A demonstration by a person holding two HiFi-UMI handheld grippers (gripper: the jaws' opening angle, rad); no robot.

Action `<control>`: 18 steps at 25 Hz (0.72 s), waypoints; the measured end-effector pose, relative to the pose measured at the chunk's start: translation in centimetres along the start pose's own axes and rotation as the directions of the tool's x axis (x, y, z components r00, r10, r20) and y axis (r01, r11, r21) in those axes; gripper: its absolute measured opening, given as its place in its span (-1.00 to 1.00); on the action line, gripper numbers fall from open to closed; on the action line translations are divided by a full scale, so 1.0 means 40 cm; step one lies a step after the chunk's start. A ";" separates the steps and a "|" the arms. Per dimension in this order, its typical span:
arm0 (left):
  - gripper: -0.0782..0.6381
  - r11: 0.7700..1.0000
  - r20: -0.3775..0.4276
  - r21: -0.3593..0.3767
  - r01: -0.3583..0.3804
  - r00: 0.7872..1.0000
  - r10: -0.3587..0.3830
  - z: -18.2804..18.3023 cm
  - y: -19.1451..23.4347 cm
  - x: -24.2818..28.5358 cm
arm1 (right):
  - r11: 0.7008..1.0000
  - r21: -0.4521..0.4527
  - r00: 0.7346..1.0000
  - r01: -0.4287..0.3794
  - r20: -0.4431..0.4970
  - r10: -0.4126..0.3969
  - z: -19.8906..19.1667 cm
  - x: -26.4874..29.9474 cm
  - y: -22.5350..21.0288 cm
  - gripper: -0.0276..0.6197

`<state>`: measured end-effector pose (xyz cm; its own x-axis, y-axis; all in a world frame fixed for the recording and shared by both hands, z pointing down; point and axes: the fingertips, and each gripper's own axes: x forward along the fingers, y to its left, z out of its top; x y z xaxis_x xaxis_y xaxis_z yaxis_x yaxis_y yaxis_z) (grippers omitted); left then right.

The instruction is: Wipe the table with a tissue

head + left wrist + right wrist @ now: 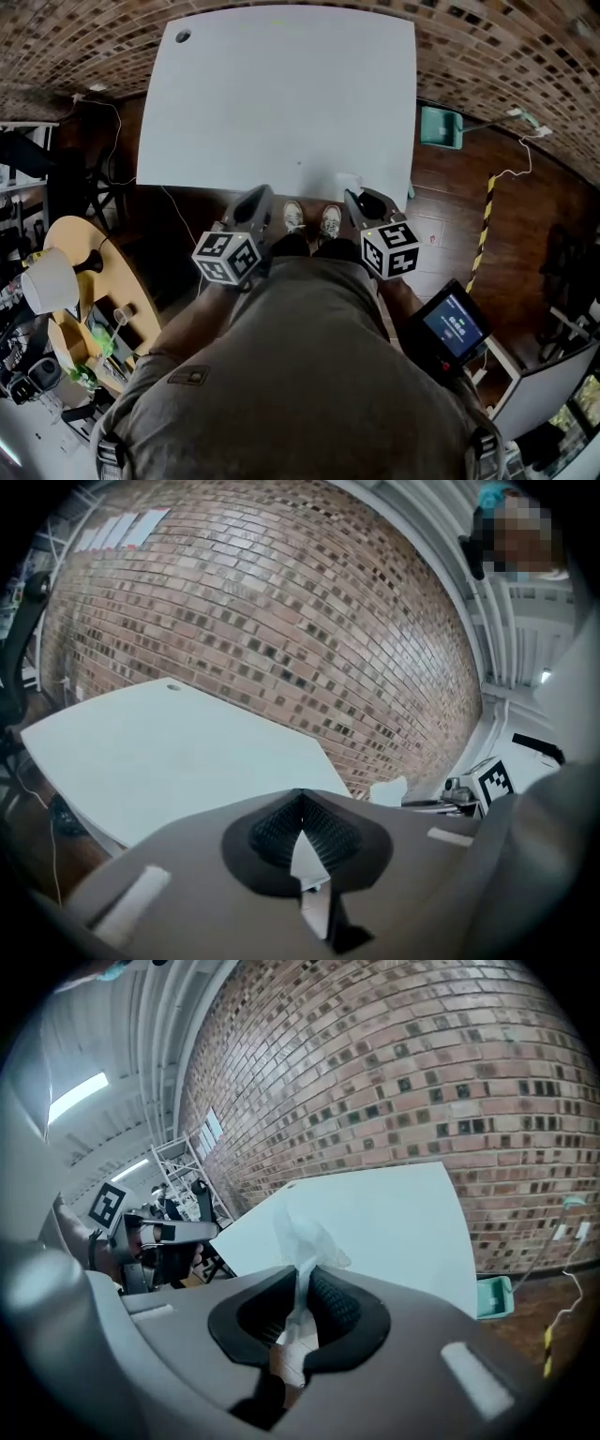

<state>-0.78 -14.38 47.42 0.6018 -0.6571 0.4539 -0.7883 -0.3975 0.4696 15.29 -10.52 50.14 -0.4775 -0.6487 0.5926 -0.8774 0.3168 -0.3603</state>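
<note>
A white table (281,94) stands in front of me with a bare top. My right gripper (356,199) hovers at its near edge, shut on a white tissue (347,180). In the right gripper view the tissue (305,1241) sticks up crumpled from between the black pads, with the table (394,1222) beyond it. My left gripper (258,197) is level with it at the same edge, shut with nothing in it. The left gripper view shows its pads (323,832) meeting above the table (159,752), and off to the right the tissue (389,791).
A small round hole (183,37) marks the table's far left corner. A brick wall (281,602) rises behind the table. A teal bin (441,127) sits on the floor at right. A round wooden table (103,272) with clutter stands at left, a lit screen (455,325) at right.
</note>
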 end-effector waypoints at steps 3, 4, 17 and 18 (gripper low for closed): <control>-0.78 1.000 -0.020 -0.009 -0.013 1.000 0.013 -0.005 0.036 0.021 | 1.000 -0.007 0.999 -0.004 -0.039 0.004 -0.004 0.046 -0.008 -0.77; -0.78 1.000 -0.032 -0.015 -0.018 0.999 0.017 -0.012 0.045 0.027 | 1.000 -0.008 0.998 -0.008 -0.055 0.007 -0.008 0.060 -0.011 -0.77; -0.78 0.993 -0.166 -0.097 -0.060 0.985 0.043 -0.093 0.136 0.085 | 0.998 -0.051 0.960 -0.023 -0.281 0.007 -0.064 0.233 -0.048 -0.77; -0.78 0.993 -0.171 -0.103 -0.063 0.984 0.045 -0.096 0.146 0.086 | 0.998 -0.055 0.956 -0.020 -0.294 0.003 -0.067 0.243 -0.050 -0.77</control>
<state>-2.82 -16.50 54.62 0.5790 -0.5549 0.5973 -0.8073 -0.2876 0.5154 12.29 -15.61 58.56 -0.4725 -0.4154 0.7773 -0.8688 0.3676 -0.3317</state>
